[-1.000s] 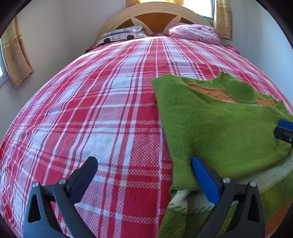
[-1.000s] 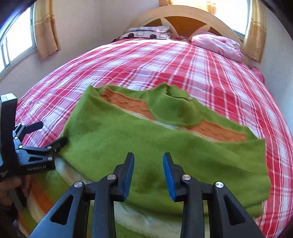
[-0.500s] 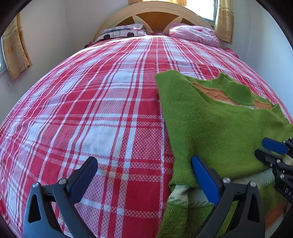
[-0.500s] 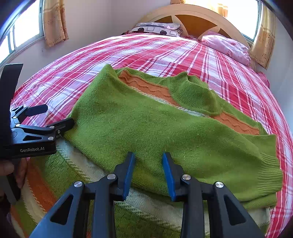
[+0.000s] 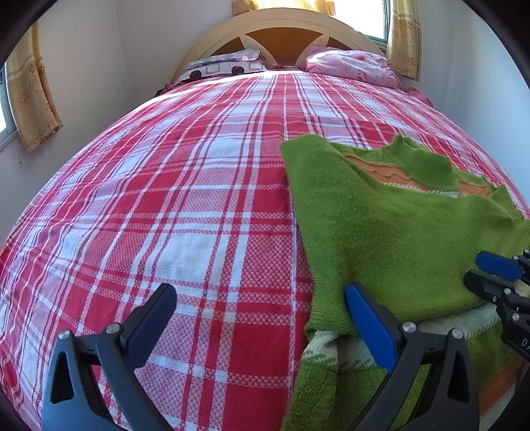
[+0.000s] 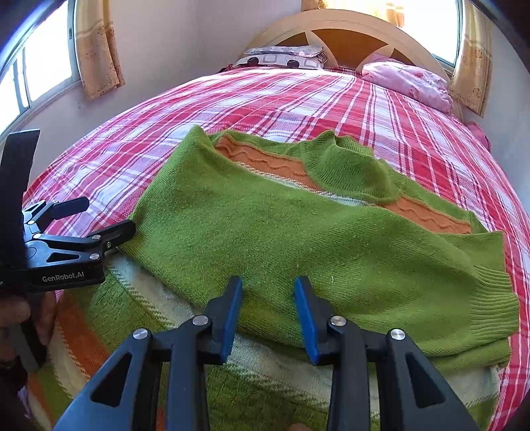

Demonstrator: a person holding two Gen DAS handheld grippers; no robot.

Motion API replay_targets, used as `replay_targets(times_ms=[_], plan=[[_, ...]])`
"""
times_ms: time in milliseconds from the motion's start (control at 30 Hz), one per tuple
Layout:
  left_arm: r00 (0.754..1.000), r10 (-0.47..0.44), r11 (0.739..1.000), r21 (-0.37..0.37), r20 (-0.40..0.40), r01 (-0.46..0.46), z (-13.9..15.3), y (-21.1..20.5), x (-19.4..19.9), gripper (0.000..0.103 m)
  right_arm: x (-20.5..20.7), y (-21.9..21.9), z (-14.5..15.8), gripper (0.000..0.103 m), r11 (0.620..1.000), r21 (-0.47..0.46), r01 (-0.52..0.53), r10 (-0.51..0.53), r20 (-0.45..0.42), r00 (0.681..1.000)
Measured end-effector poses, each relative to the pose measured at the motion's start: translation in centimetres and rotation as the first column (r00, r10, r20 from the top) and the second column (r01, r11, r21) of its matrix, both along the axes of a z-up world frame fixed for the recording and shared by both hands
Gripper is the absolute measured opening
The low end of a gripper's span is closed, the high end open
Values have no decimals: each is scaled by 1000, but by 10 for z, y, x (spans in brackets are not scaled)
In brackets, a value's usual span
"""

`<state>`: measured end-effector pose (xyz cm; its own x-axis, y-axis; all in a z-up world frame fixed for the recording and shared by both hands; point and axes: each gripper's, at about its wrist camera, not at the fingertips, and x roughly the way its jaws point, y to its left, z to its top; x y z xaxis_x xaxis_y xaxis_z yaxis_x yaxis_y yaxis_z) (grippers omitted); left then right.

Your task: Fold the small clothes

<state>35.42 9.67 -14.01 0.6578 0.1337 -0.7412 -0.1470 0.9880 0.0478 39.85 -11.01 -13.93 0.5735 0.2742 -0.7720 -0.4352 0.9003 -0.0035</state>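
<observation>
Right wrist view, nearest first: the right gripper (image 6: 268, 298) hangs over the near edge of the folded flap of the green sweater (image 6: 298, 238), its jaws partway apart and opening, with the knit lying below them and neither blue pad pressing it. At the left edge the left gripper (image 6: 99, 215) stands wide open, one finger at the sweater's left edge and the other over the red plaid bedspread (image 6: 298, 99); a hand (image 6: 20, 315) holds it. The sweater lies on the bedspread, its striped lower part nearest and its collar farther off. Beyond, a patterned pillow (image 6: 281, 56) and a pink pillow (image 6: 407, 83) lie against the headboard (image 6: 347, 30).
</observation>
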Motion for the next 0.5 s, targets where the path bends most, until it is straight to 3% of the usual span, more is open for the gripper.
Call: replay_targets(times_ms=[133,500], plan=[[1000,0,1000,-7,1,0,5,-1,-9,103,-6,-10,8,60,999,29,14,-14,-8,1000],[999,-51,999,-16,13,51,23,-12,-51,103,-48,-36,29,60,998,57,19,-21,28,999]])
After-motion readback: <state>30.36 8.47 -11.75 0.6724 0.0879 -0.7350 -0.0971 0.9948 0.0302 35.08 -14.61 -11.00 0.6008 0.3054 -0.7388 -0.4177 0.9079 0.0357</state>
